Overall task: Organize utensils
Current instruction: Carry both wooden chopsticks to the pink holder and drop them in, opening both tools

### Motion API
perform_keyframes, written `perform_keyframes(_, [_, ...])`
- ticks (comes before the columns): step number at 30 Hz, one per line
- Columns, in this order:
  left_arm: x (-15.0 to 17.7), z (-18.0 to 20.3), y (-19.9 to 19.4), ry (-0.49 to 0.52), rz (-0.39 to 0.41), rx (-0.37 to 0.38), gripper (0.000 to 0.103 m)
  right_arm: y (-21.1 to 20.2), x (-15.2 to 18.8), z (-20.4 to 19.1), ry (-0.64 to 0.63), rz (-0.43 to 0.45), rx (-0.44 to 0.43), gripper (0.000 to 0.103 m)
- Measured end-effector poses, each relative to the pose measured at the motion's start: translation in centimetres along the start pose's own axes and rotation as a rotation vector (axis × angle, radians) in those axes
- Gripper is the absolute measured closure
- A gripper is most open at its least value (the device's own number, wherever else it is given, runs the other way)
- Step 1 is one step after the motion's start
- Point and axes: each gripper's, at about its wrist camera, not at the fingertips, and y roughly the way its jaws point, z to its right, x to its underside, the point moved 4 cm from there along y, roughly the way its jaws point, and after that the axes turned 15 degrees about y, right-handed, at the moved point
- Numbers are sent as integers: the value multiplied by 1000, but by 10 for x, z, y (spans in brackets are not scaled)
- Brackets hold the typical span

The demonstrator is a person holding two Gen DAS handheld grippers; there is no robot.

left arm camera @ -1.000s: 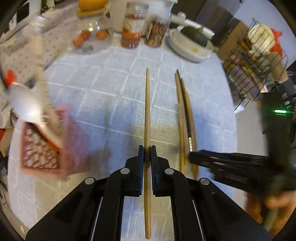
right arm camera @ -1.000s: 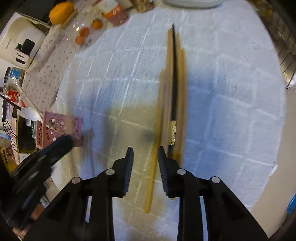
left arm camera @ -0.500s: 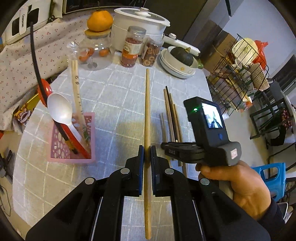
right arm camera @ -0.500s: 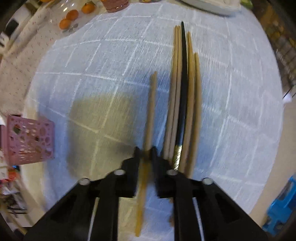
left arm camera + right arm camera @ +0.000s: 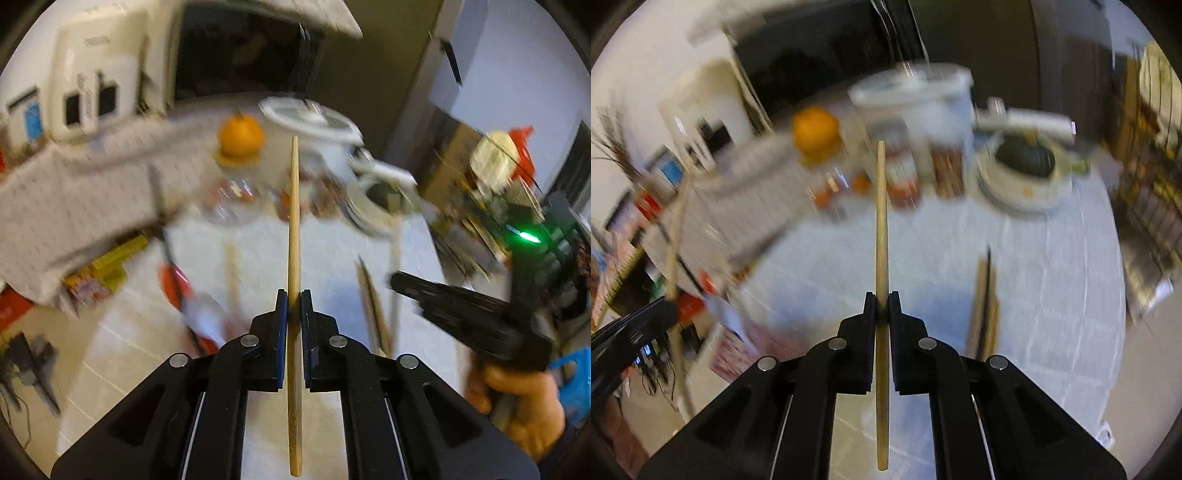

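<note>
Two chopsticks are up off the tabletop [image 5: 1052,280], one pinched in each claw: the left claw [image 5: 290,306] grips a bamboo chopstick [image 5: 294,221], the right claw [image 5: 882,306] grips another chopstick [image 5: 881,221]. Spare chopsticks [image 5: 984,310] lie toward the right edge. This looks like the carrying step; next, I judge, each goes tip-down into the blurred pink holder [image 5: 738,350] near the left edge.

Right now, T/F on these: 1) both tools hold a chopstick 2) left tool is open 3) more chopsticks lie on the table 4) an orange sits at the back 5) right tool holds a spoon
1) True: left tool and right tool each clamp a chopstick.
2) False: it is shut on its chopstick.
3) True: loose chopsticks lie on the table.
4) True: orange.
5) False: it holds a chopstick.
</note>
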Motion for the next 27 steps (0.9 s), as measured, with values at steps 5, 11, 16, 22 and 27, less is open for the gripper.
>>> perform_keyframes(5, [-6, -27, -6, -43, 108, -62, 97, -13, -14, -19, -8, 95, -96, 96])
perform_keyframes(11, [-7, -36, -8, -35, 261, -161, 97, -28, -14, -26, 1, 141, -163, 96])
perform_keyframes(16, [3, -49, -4, -58, 421, -310, 97, -29, -6, -31, -8, 118, -202, 96])
perform_keyframes(22, [20, -45, 14, -21, 425, -374, 97, -27, -5, -30, 23, 103, -244, 96])
perform_keyframes(27, [36, -35, 20, 13, 421, -422, 97, -24, 0, -33, 12, 90, -246, 96])
